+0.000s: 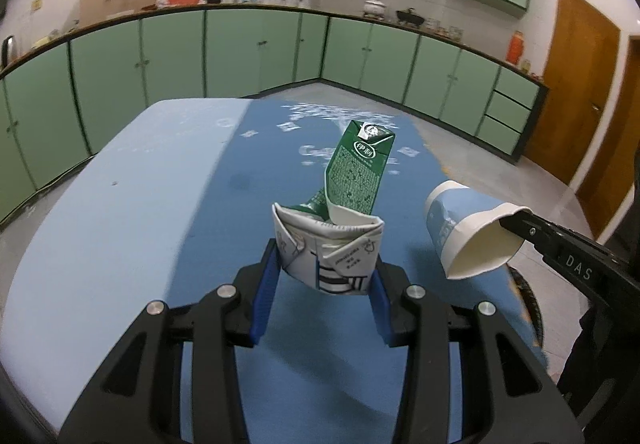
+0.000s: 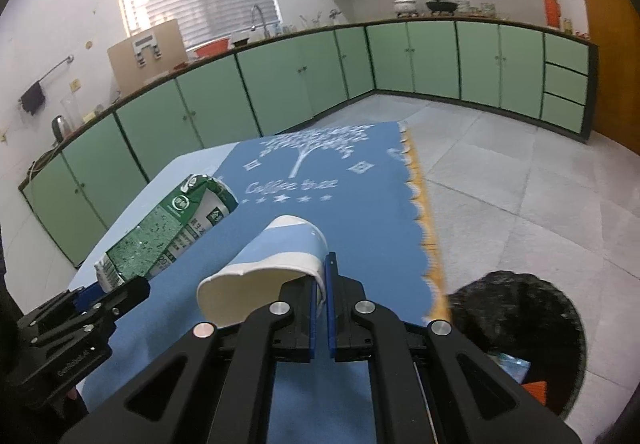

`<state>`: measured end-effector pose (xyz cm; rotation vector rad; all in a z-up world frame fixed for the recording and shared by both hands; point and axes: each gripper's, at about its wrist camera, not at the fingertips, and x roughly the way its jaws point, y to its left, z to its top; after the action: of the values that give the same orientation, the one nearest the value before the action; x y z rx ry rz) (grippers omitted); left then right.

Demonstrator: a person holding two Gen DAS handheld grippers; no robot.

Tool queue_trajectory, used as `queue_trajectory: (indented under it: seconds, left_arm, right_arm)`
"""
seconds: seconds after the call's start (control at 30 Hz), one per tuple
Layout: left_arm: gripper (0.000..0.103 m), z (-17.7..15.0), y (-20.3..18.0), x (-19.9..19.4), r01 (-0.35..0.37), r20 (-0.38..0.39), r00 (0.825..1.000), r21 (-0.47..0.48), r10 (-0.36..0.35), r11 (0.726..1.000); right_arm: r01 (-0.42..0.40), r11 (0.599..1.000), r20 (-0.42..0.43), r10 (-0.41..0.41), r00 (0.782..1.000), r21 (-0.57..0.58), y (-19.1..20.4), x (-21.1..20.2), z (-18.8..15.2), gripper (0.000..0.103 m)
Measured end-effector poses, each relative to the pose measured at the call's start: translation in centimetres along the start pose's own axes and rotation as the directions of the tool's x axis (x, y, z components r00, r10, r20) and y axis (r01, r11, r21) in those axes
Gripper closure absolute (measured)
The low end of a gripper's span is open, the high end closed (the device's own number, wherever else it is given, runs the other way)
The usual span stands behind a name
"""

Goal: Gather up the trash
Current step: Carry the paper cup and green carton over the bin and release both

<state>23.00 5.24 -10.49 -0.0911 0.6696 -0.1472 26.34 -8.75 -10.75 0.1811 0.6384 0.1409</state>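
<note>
My left gripper (image 1: 324,272) is shut on the folded bottom of a green and white milk carton (image 1: 352,172), held above the blue tablecloth (image 1: 224,228); the carton's top points away from me. The same milk carton (image 2: 168,228) shows at the left of the right wrist view, with the left gripper (image 2: 110,284) on its end. My right gripper (image 2: 322,276) is shut on the rim of a blue and white paper cup (image 2: 276,256), which lies on its side in the air. In the left wrist view that paper cup (image 1: 468,232) hangs at the right, its rim pinched by the right gripper (image 1: 510,222).
A round black bin (image 2: 516,328) stands on the tiled floor by the table's right edge, with some rubbish in it. Green kitchen cabinets (image 1: 256,48) line the far walls. A wooden door (image 1: 580,84) is at the right. The tablecloth's scalloped edge (image 2: 420,204) hangs at the right.
</note>
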Motion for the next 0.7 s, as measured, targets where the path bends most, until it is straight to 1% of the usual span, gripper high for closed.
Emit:
queue_trajectory:
  seconds: [0.1, 0.3, 0.43, 0.53, 0.7]
  left_arm:
    - [0.064, 0.1, -2.4, 0.1, 0.039, 0.003, 0.999, 0.022, -0.040, 0.999]
    - [0.063, 0.3, -8.6, 1.0, 0.137, -0.006, 0.991, 0.074, -0.137, 0.988]
    - [0.063, -0.2, -13.3, 2.1, 0.213, -0.028, 0.977, 0.111, -0.211, 0.971]
    - [0.063, -0.8, -16.6, 3.0, 0.257, -0.052, 0.966, 0.137, -0.252, 0.957]
    - [0.063, -1.6, -20.6, 5.1, 0.321, -0.107, 0.946, 0.160, -0.307, 0.934]
  right_arm:
    - [0.033, 0.999, 0.018, -0.033, 0.999, 0.015, -2.0, -1.8, -0.2, 0.099]
    - [0.146, 0.987, 0.039, -0.149, 0.988, 0.071, -8.2, -5.9, -1.1, 0.099]
    - [0.222, 0.969, 0.031, -0.227, 0.974, 0.109, -12.8, -7.8, -1.7, 0.099]
    - [0.267, 0.956, 0.019, -0.272, 0.962, 0.122, -15.5, -8.5, -1.9, 0.099]
    - [0.312, 0.943, -0.020, -0.312, 0.950, 0.119, -18.5, -7.9, -2.5, 0.099]
